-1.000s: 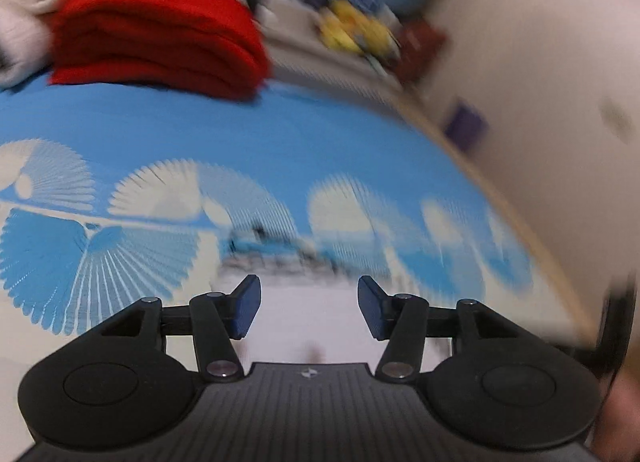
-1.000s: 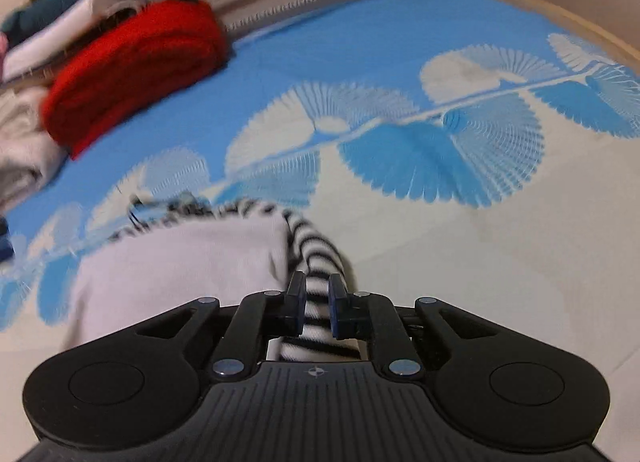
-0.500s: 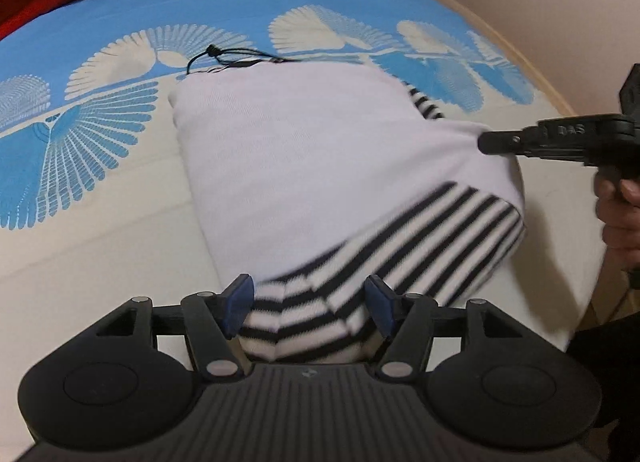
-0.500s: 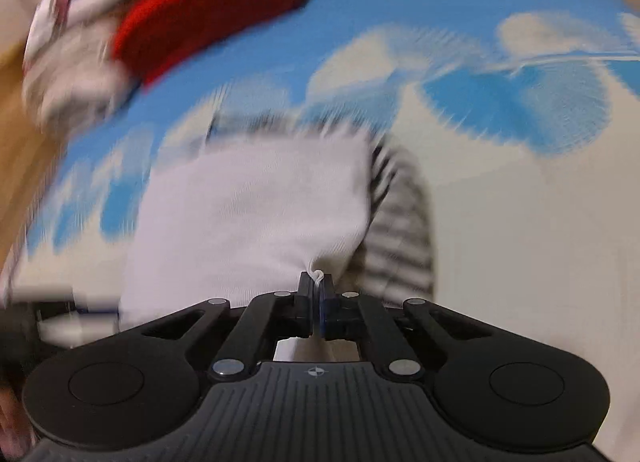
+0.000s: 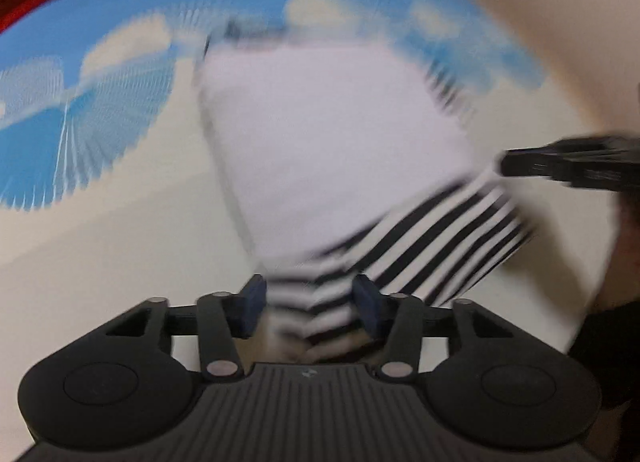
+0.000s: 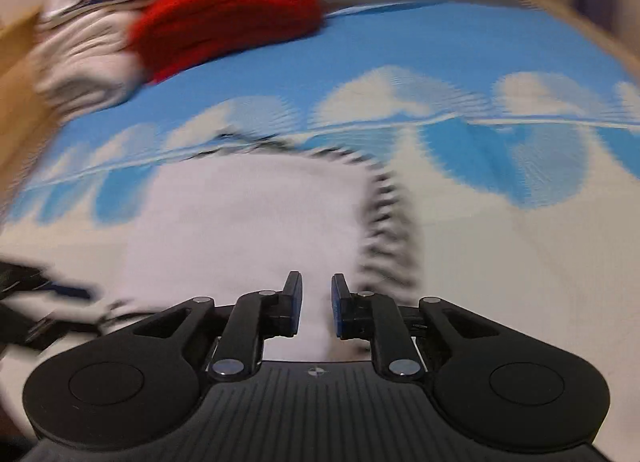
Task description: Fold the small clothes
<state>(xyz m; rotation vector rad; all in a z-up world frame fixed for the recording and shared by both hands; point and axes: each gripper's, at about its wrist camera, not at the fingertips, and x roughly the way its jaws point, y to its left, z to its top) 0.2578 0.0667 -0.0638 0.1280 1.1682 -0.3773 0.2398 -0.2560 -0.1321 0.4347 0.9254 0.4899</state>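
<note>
A small white garment (image 5: 332, 141) with black-and-white striped sleeves lies folded on the bedspread. One striped sleeve (image 5: 432, 254) is laid across its near end. My left gripper (image 5: 309, 302) points down at that sleeve; its jaws are closing with the striped cloth between them, and a gap still shows at the left pad. My right gripper (image 6: 316, 302) hovers over the near edge of the white garment (image 6: 248, 221); its jaws are opening and nothing is pinched between them. The right gripper's fingers (image 5: 560, 165) reach in from the right in the left wrist view. Both views are blurred.
The blue and cream patterned bedspread (image 6: 440, 41) covers the surface. A folded red cloth (image 6: 228, 17) and a cream pile (image 6: 80, 61) lie at the far left. A pale wall (image 5: 560, 21) stands beyond the bed's edge. The left gripper (image 6: 32, 302) shows at the left.
The left gripper dropped onto the striped sleeve and its jaws narrowed around it. The right gripper let go of the white garment's edge and its pads parted.
</note>
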